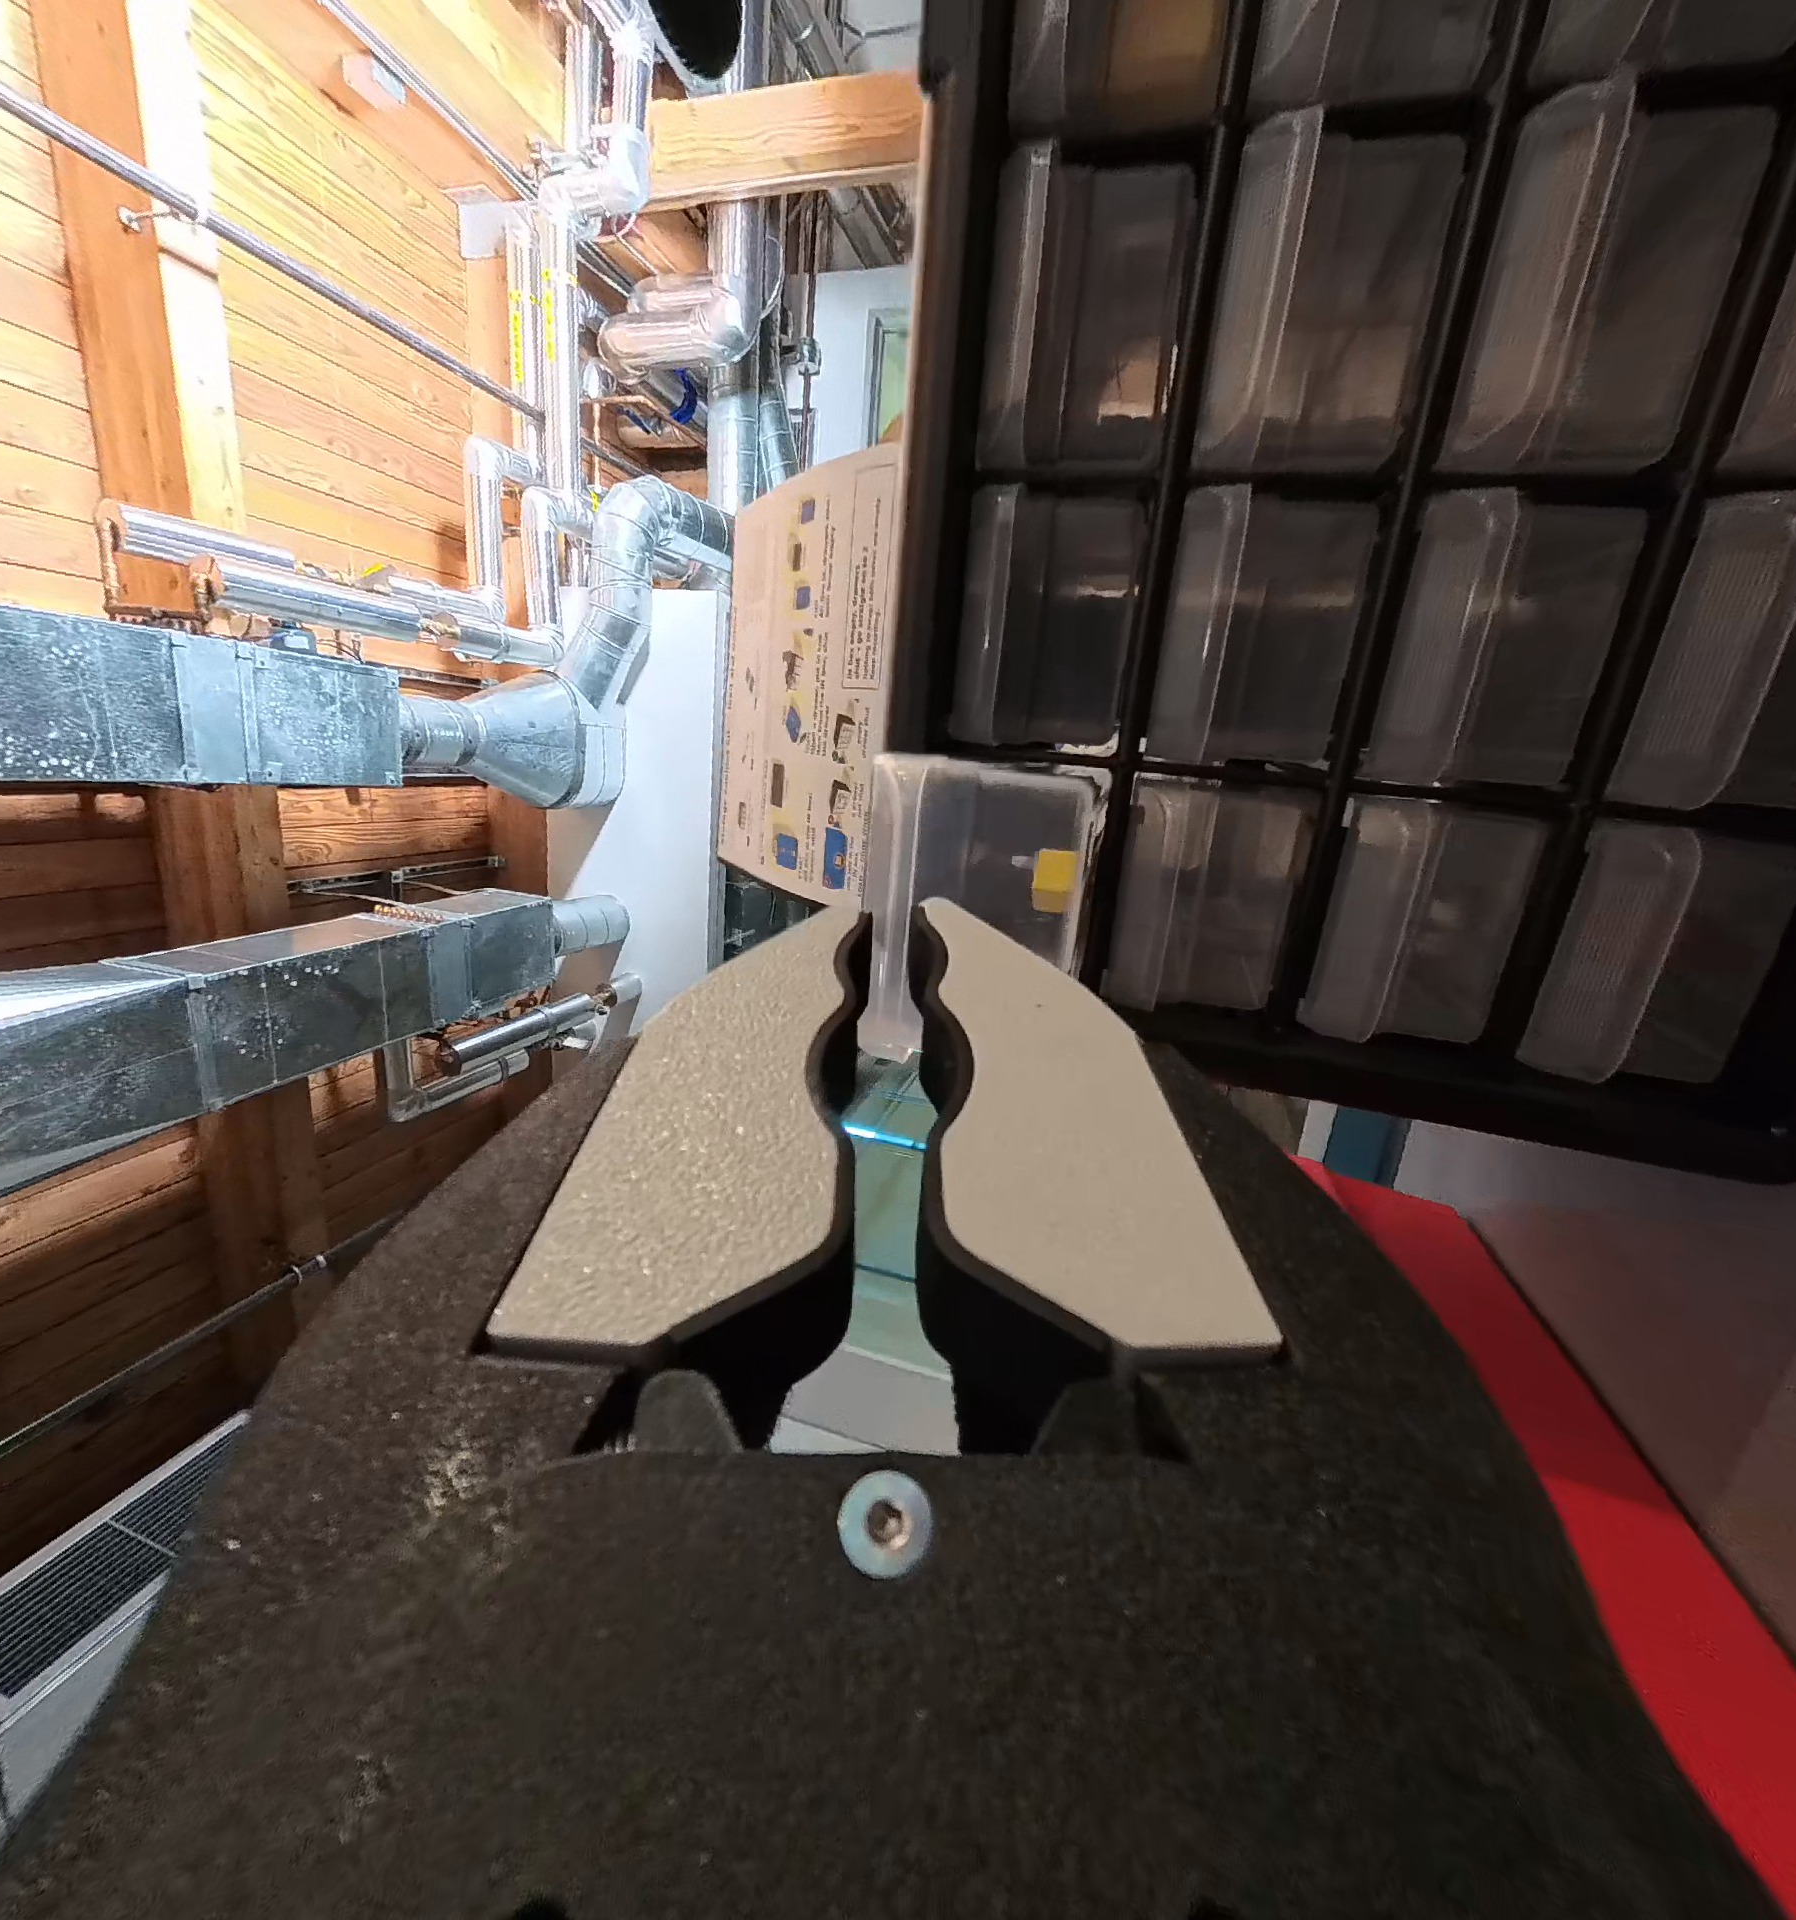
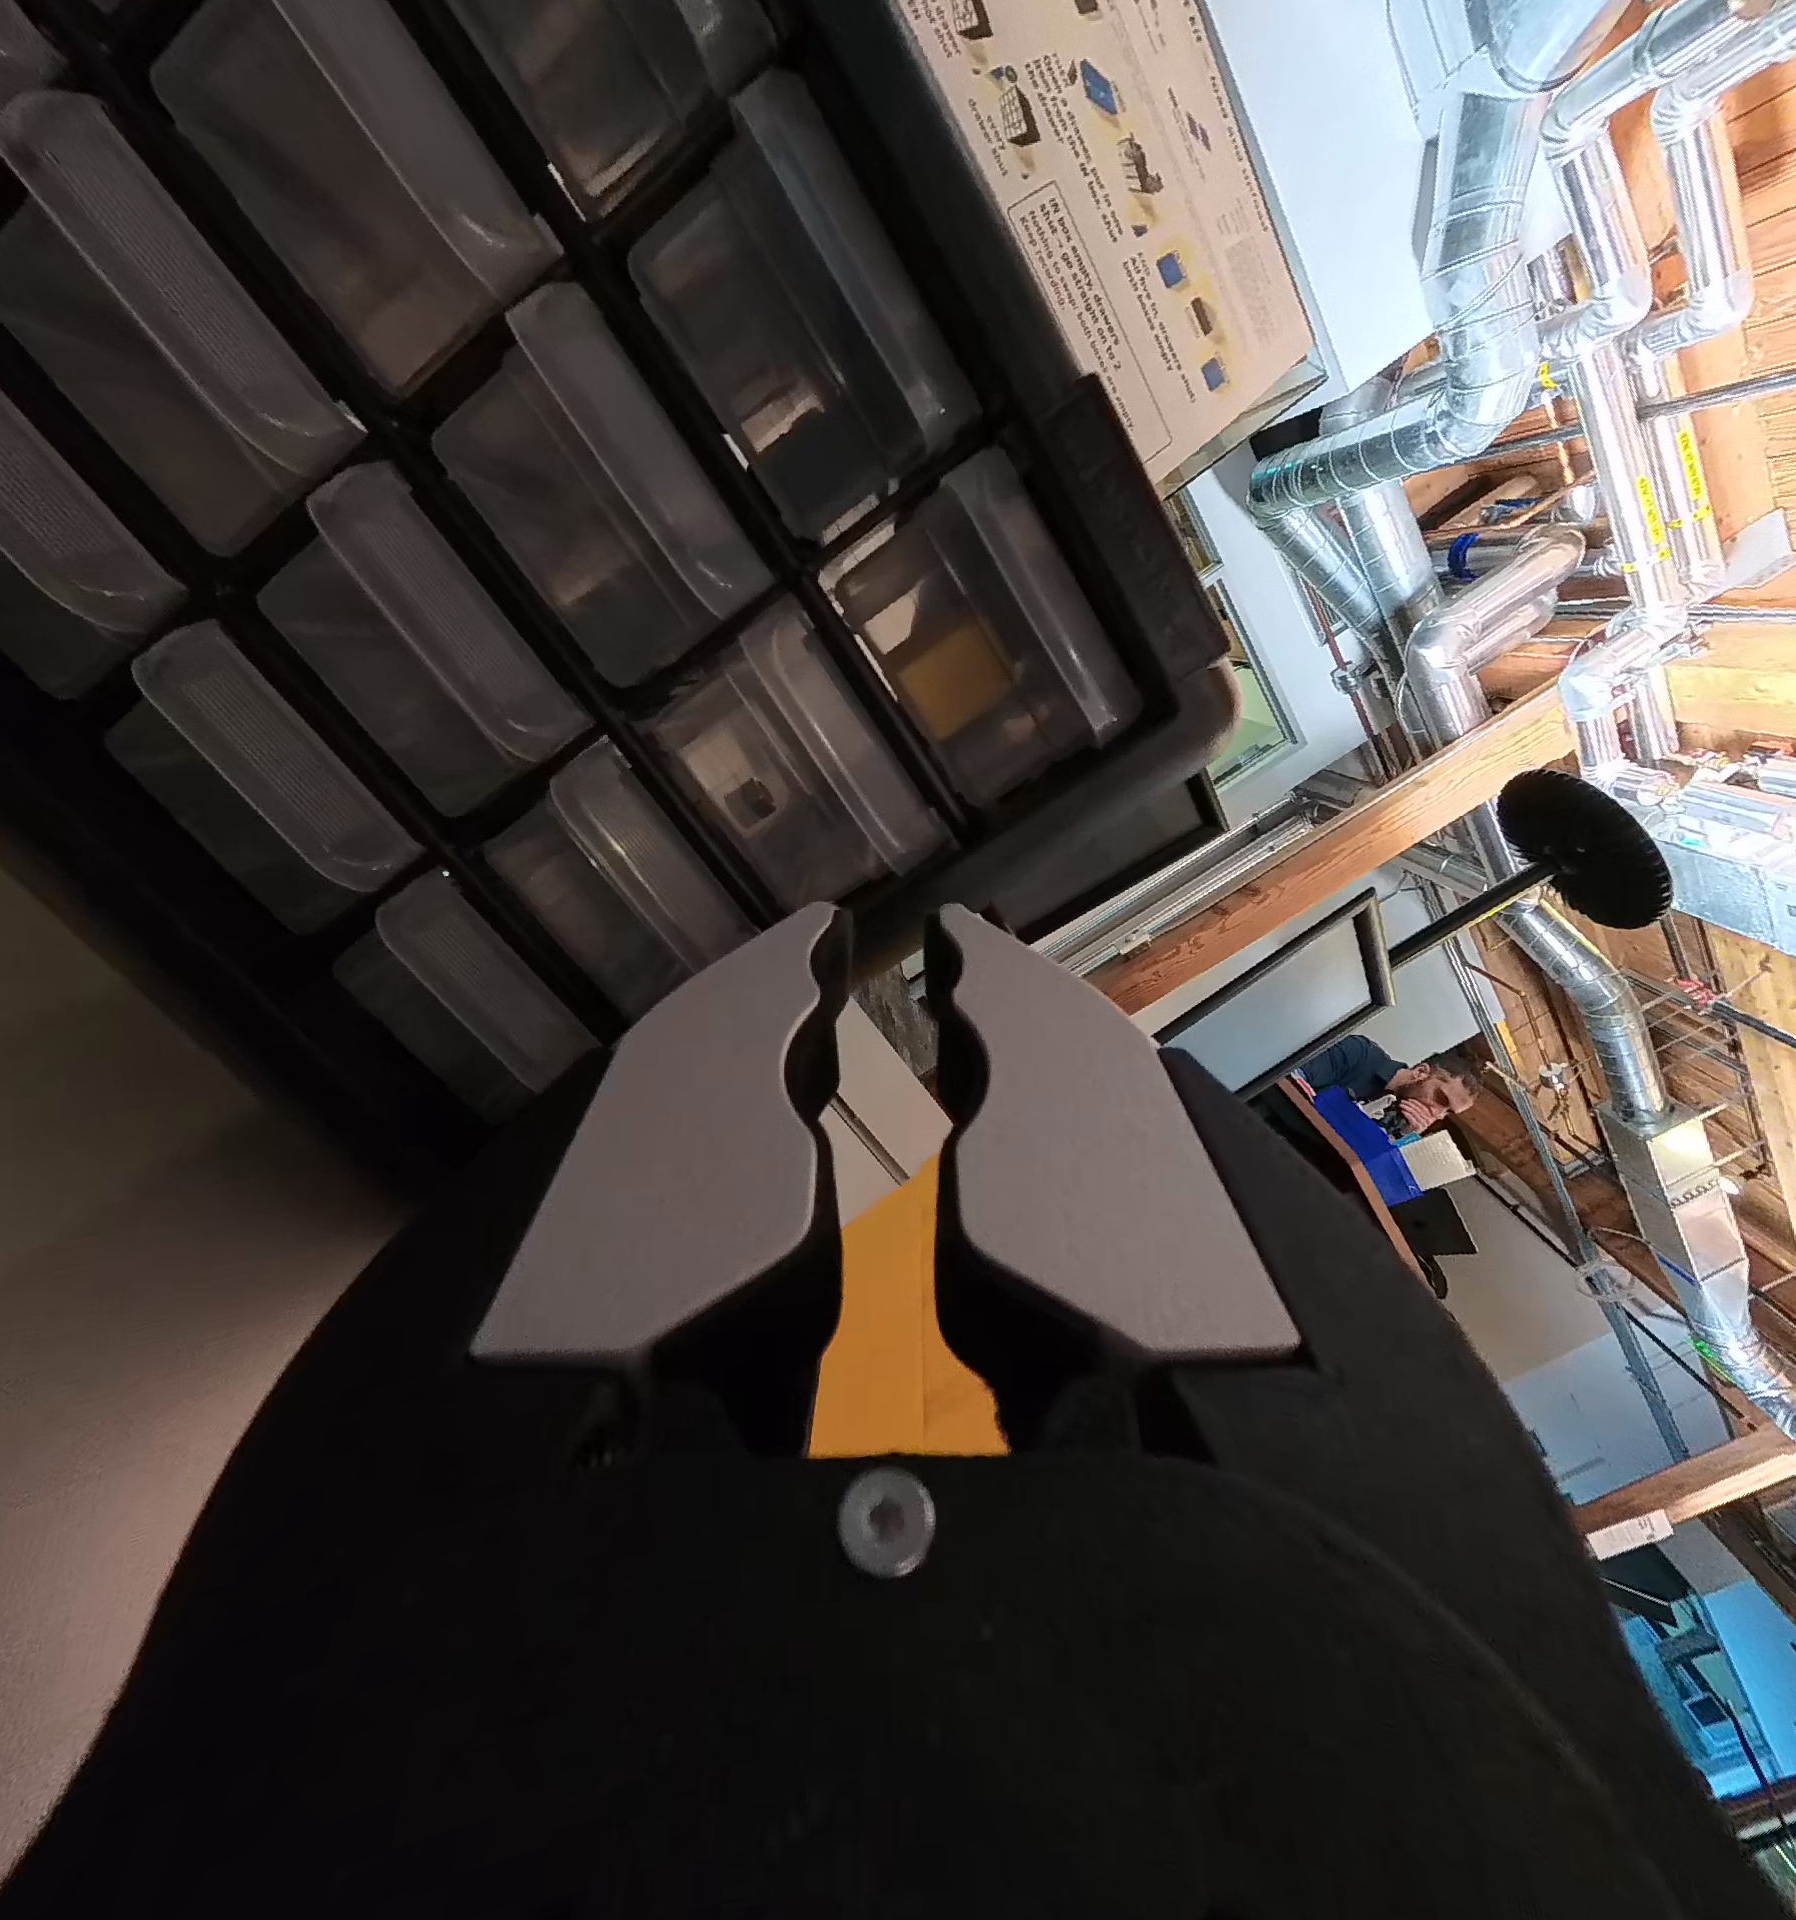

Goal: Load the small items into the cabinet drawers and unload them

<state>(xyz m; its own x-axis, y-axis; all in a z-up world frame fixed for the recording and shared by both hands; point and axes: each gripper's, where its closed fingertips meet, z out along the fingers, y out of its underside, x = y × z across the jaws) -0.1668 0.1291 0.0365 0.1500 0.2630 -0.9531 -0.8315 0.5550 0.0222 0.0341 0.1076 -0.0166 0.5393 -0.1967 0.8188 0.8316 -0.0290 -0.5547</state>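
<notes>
My left claw is pinching the front handle lip of a clear plastic drawer, slid partway out of the black cabinet's corner slot, long axis running back into the frame. Inside sits a small yellow block. My right claw hangs slightly parted, grasping nothing, near the cabinet's edge.

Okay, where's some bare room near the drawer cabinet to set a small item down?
In the left wrist view, a bare grey surface lies between the red mat and the black cabinet. Crowded: the left gripper pinches the pulled-out clear drawer holding a yellow block.
</notes>
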